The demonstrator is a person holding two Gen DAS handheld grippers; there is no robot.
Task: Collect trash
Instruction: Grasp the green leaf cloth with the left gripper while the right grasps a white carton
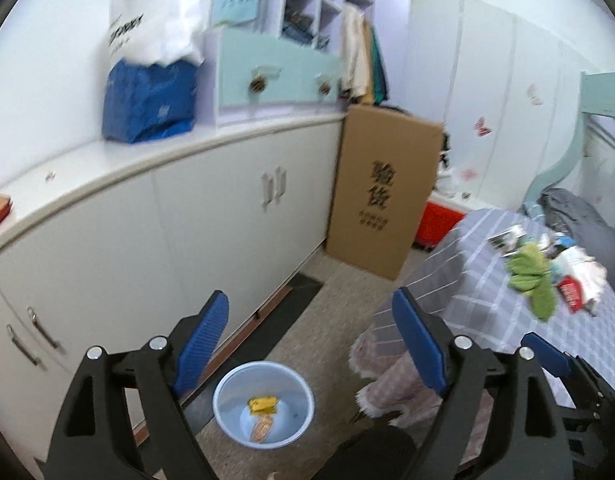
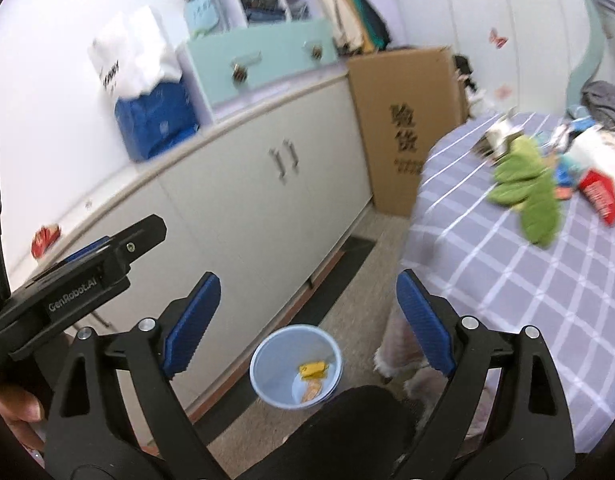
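Down on the floor by the cupboards sits a small bin with trash in it, and both grippers hang wide and empty above it.

On the left, a long white cupboard (image 1: pixel 211 216) runs along the wall with a blue bag (image 1: pixel 149 100) on top. The left gripper (image 1: pixel 311 344) has its blue fingers (image 1: pixel 201 344) far apart with nothing between them. Below it stands the light blue bin (image 1: pixel 263 404), with a yellow wrapper (image 1: pixel 263 404) and an orange scrap (image 1: pixel 262 428) inside. The right gripper (image 2: pixel 309 324) is wide too and holds nothing. A tall cardboard box (image 1: pixel 381 196) leans at the cupboard's end. On the right, a checked table (image 2: pixel 527 280) holds a green cloth (image 2: pixel 527 196), a red packet (image 2: pixel 599 196) and more trash.
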